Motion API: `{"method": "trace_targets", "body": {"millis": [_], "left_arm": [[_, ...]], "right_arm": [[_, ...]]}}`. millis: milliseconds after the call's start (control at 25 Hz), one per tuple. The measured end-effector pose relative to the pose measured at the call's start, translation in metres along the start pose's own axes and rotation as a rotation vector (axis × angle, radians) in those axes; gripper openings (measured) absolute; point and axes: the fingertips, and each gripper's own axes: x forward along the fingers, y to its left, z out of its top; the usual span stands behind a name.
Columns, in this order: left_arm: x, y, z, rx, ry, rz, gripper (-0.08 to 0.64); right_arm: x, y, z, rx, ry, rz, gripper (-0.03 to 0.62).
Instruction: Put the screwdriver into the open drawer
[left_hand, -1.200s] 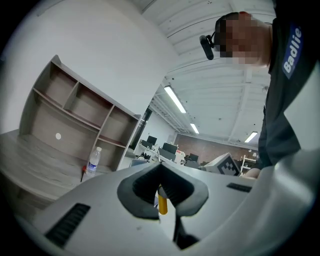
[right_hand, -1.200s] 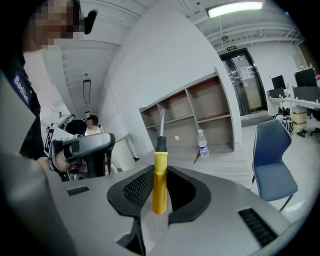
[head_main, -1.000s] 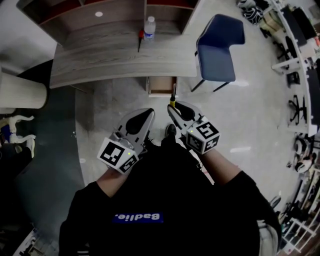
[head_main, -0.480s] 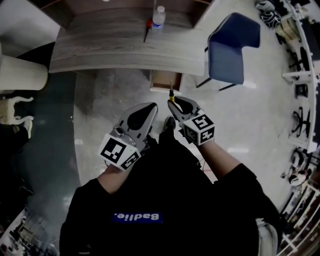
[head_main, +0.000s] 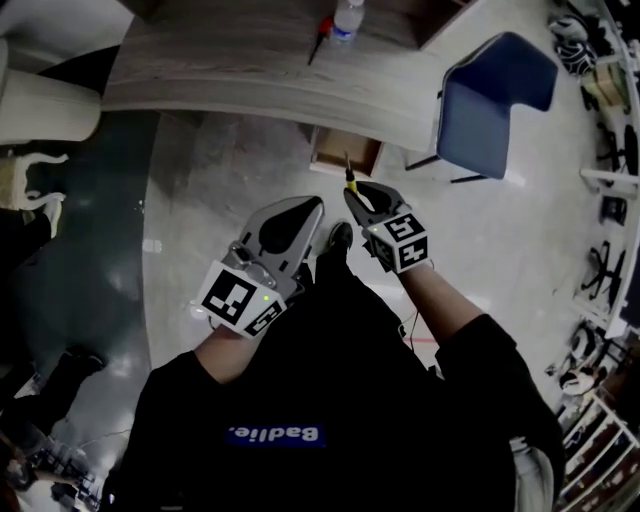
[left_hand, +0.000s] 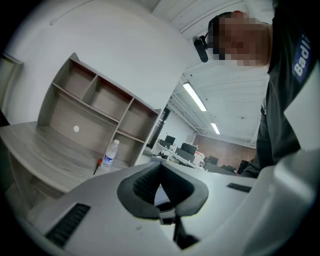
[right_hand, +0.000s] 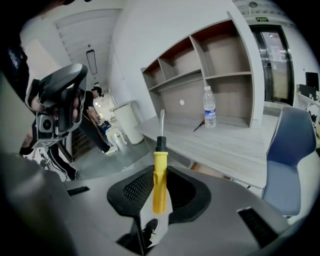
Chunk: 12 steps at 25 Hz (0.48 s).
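My right gripper (head_main: 357, 193) is shut on a yellow-handled screwdriver (right_hand: 159, 176), whose black collar and metal shaft stick out past the jaws. In the head view the screwdriver (head_main: 350, 177) points at the small open wooden drawer (head_main: 345, 152) under the desk edge, a short way from it. My left gripper (head_main: 305, 212) hangs beside the right one, over the floor. Its jaws (left_hand: 161, 187) are shut with nothing between them. In the right gripper view the drawer (right_hand: 200, 167) shows only as a brown sliver below the desk.
On the grey wooden desk (head_main: 230, 70) stand a water bottle (head_main: 348, 17) and a red-handled tool (head_main: 318, 38), in front of open shelves (right_hand: 220, 60). A blue chair (head_main: 490, 100) stands right of the drawer. A pale bin (head_main: 45, 105) is at the left.
The desk and drawer have slid up and to the right in the head view. My right gripper, still holding the screwdriver, has sunk towards the drawer. The left gripper has shifted only slightly.
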Motion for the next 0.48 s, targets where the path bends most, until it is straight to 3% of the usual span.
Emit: {"method": "trace_targets", "body": {"millis": [480], "left_arm": [[0.005,0.029,-0.012,-0.032,-0.012,0.064,0.002]], "right_arm": [[0.05,-0.025,-0.028,-0.087,0.105,0.001,0.1]]}}
